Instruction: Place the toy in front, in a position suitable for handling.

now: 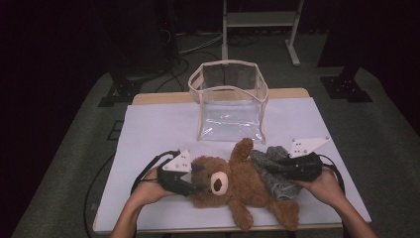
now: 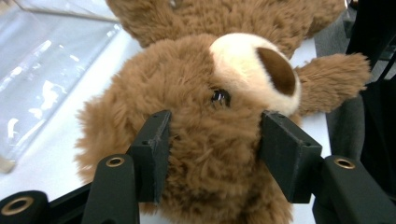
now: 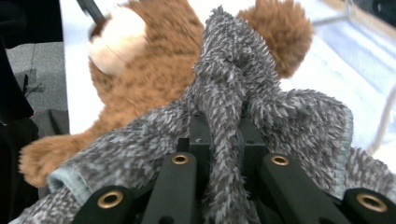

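Note:
A brown teddy bear lies on its back on the white table cover, head toward the left. My left gripper holds the bear's head, its two black jaws pressed into the fur on either side. A grey fuzzy cloth drapes over the bear's body. My right gripper is shut on a bunched fold of that cloth, with the jaws nearly together around it. Behind the cloth lies the bear.
A clear plastic bag with a cream trim stands open at the back middle of the table, just beyond the bear's raised arm. Its side is also in the left gripper view. A white metal stand is on the floor behind the table.

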Demonstrator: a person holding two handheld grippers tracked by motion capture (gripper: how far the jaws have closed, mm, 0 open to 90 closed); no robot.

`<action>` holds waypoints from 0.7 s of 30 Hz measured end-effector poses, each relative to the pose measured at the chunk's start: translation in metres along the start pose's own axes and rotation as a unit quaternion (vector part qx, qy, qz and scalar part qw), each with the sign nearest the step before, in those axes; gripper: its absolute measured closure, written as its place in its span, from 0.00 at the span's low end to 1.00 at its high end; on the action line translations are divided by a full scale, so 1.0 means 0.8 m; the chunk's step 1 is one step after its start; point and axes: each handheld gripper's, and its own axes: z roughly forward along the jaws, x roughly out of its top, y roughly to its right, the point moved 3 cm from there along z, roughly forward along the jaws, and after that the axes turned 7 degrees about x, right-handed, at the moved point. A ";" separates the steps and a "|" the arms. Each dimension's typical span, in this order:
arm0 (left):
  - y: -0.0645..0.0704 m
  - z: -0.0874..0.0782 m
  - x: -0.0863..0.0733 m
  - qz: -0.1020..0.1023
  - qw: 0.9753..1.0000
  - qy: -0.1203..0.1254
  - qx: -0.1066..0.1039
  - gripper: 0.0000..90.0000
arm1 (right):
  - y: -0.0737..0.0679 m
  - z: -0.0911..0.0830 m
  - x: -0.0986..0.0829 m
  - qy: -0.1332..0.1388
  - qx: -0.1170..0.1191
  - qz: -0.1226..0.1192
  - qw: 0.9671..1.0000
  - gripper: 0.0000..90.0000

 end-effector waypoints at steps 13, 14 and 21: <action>0.003 0.016 0.009 0.001 1.000 0.006 -0.004 0.51 | -0.044 0.062 0.043 -0.028 0.045 -0.077 0.996 0.89; 0.003 0.016 0.010 0.000 1.000 0.007 -0.005 0.51 | -0.044 0.063 0.040 -0.031 0.045 -0.075 0.996 0.89; 0.006 0.030 0.023 0.001 1.000 0.016 -0.012 0.51 | -0.022 0.040 0.023 -0.038 0.031 -0.055 0.997 0.89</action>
